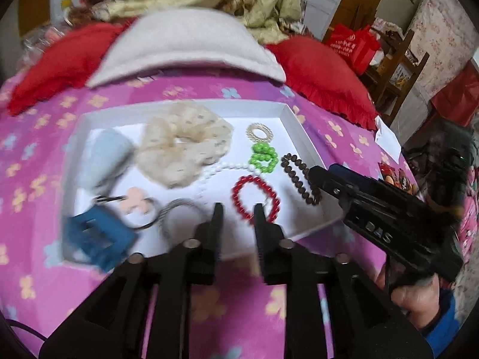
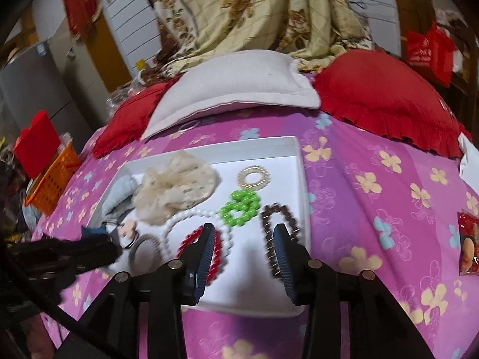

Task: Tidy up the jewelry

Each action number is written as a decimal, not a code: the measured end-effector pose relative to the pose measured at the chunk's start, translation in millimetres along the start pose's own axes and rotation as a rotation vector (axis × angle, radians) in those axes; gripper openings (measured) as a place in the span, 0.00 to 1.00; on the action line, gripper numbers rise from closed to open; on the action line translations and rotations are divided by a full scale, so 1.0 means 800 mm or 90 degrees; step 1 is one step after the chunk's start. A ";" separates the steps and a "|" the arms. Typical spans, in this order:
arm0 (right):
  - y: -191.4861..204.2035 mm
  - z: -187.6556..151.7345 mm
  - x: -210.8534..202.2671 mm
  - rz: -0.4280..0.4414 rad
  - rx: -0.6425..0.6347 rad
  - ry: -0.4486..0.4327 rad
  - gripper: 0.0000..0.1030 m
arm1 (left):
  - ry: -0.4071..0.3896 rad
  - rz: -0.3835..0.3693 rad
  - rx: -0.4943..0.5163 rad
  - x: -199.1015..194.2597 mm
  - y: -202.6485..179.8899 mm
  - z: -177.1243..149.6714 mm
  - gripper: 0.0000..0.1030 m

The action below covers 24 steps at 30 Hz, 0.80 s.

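A white tray [image 1: 293, 125] lies on the pink flowered bedspread and holds the jewelry. In it are a cream scrunchie [image 1: 182, 143], a gold ring bracelet [image 1: 259, 133], a green bead bracelet [image 1: 263, 157], a white pearl strand [image 1: 221, 170], a red bead bracelet [image 1: 254, 197], a brown bead bracelet [image 1: 301, 178], a blue clip [image 1: 95, 239] and a grey hair tie [image 1: 179, 212]. My left gripper [image 1: 238, 209] is open and empty over the tray's near edge. My right gripper [image 2: 244, 229] is open and empty, between the red bracelet [image 2: 206, 248] and the brown bracelet [image 2: 278, 230].
A white pillow [image 2: 239, 89] and red cushions [image 2: 383, 95] lie behind the tray [image 2: 296, 161]. A snack packet [image 2: 468, 242] lies at the bed's right edge. An orange basket [image 2: 54, 176] stands off the bed on the left.
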State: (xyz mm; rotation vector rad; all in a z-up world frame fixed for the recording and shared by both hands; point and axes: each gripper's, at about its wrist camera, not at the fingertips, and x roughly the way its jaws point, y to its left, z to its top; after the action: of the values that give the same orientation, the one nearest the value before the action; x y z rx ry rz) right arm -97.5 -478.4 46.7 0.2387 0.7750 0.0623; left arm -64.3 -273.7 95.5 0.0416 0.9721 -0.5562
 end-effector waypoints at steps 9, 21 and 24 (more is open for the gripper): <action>0.087 -0.030 0.022 0.017 -0.073 0.030 0.44 | -0.140 0.151 -0.029 -0.120 0.072 -0.092 0.49; 0.127 -0.054 0.051 -0.017 -0.058 0.042 0.45 | -0.212 0.247 -0.084 -0.187 0.119 -0.168 0.58; 0.129 -0.055 0.050 -0.025 -0.059 0.041 0.45 | -0.235 0.262 -0.081 -0.200 0.117 -0.173 0.60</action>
State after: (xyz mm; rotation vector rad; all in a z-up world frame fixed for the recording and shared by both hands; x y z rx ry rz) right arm -96.3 -364.0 13.6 0.1338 0.8388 0.0683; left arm -197.4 -86.0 123.1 0.0226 0.6112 -0.1144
